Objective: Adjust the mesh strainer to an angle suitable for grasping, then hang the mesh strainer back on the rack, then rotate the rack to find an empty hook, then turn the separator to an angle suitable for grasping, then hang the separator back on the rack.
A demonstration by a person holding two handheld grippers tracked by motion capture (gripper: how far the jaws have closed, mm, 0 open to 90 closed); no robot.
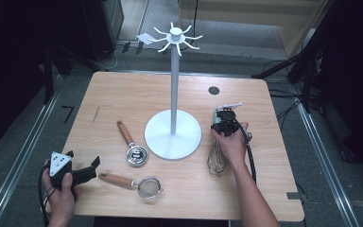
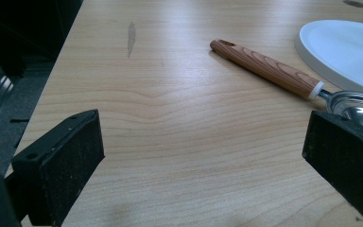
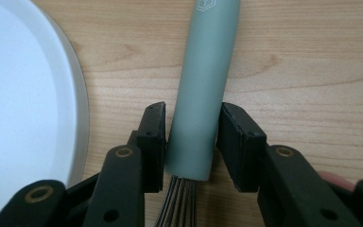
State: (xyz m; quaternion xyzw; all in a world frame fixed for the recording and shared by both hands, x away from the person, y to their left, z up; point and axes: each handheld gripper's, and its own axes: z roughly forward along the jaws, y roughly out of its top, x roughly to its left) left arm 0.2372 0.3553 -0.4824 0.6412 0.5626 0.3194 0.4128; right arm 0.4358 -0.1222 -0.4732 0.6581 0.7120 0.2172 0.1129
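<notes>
A whisk with a grey-green handle (image 3: 203,85) lies on the wooden table, right of the white stand's base; its wire loops (image 1: 216,161) point toward me. My right gripper (image 1: 223,125) reaches down over the handle. In the right gripper view its jaws (image 3: 193,113) stand one on each side of the handle just above the wires, with a thin gap still showing on the left side. My left gripper (image 1: 93,166) rests at the table's near left corner, jaws (image 2: 203,156) wide open with only bare wood between them.
A tall white hook stand (image 1: 173,85) rises from a round base (image 1: 160,137) at mid-table. A wood-handled metal scoop (image 1: 132,146) lies left of it, and a small wood-handled strainer (image 1: 142,185) near the front edge. Dark floor and rails surround the table (image 1: 123,94).
</notes>
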